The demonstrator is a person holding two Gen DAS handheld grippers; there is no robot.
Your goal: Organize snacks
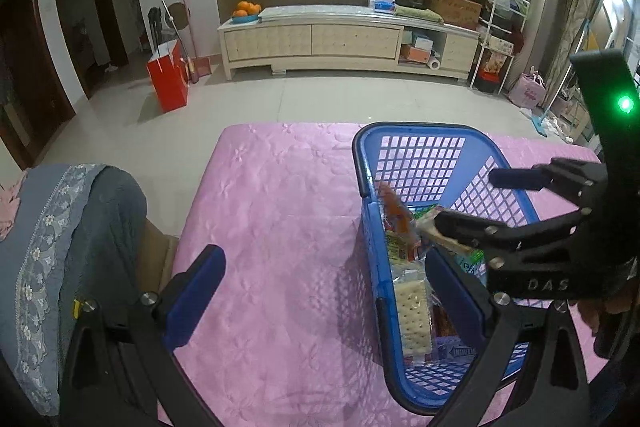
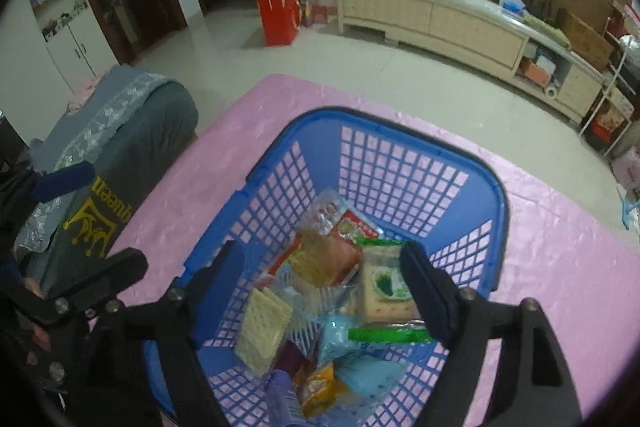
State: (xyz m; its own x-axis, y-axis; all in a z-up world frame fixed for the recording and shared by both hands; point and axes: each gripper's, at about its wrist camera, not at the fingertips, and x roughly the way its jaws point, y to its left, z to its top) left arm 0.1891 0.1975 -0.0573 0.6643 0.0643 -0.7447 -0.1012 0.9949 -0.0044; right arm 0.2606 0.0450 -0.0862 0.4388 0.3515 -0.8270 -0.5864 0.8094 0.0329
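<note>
A blue plastic basket (image 1: 416,139) stands on a pink tablecloth (image 1: 276,211); it also shows in the right wrist view (image 2: 400,163). It holds several snack packets: a clear pack of crackers (image 1: 414,311) (image 2: 262,323), a green-and-white biscuit pack (image 2: 386,287), a red packet (image 2: 352,227) and light blue packets (image 2: 360,371). My left gripper (image 1: 324,295) is open and empty over the cloth, its right finger beside the basket's near wall. My right gripper (image 2: 324,283) is open above the basket, its fingers either side of the packets, holding nothing. It also shows in the left wrist view (image 1: 468,199).
A grey-blue covered chair (image 1: 68,247) stands left of the table. Beyond the table are a tiled floor, a red paper bag (image 1: 168,75), a long cream cabinet (image 1: 344,39) with oranges (image 1: 246,9), and cluttered racks (image 1: 496,27) at the right.
</note>
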